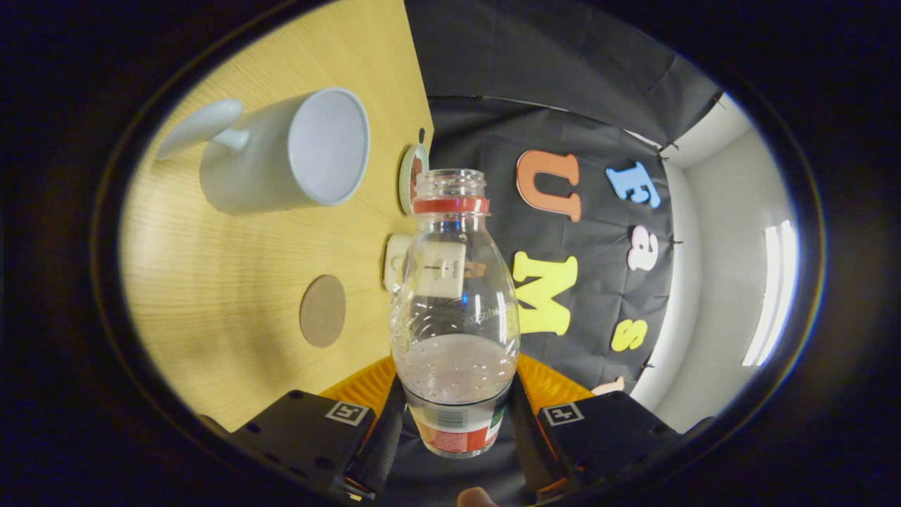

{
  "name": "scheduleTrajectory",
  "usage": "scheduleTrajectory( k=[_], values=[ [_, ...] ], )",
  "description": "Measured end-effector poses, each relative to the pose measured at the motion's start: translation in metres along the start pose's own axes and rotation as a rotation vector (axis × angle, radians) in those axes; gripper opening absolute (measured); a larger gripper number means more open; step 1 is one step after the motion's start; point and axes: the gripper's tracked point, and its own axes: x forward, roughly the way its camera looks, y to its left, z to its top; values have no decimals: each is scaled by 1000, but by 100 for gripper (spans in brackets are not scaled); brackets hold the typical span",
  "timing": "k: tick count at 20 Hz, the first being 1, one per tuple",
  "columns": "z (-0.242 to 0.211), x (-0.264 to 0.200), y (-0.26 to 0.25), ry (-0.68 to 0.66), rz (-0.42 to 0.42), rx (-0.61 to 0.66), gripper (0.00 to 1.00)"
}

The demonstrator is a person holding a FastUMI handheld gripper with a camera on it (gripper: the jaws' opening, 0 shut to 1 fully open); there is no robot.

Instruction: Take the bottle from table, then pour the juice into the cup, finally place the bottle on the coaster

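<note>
Wooden table [232,282] fills the left w/ black cloth wall behind on the right. Far left, white cup [285,151] sits on the table, mouth facing the bottle's neck. Below it, round brown coaster [323,310], bare, lying well apart from the cup. Centre now: clear bottle [455,310], cap off, red neck ring, some pale juice pooled low inside. Gripper [456,422] is pinching it, both fingers pressed on the labelled lower body, bottle held off the table.

cup [281,151] ahead, coaster [322,310] unobstructed
</note>
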Motion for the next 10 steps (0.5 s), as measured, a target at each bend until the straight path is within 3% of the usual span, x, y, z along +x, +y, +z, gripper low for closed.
scheduleTrajectory(
  k=[10],
  values=[
    [6, 0, -12, -6, -10, -85, 75]
  ],
)
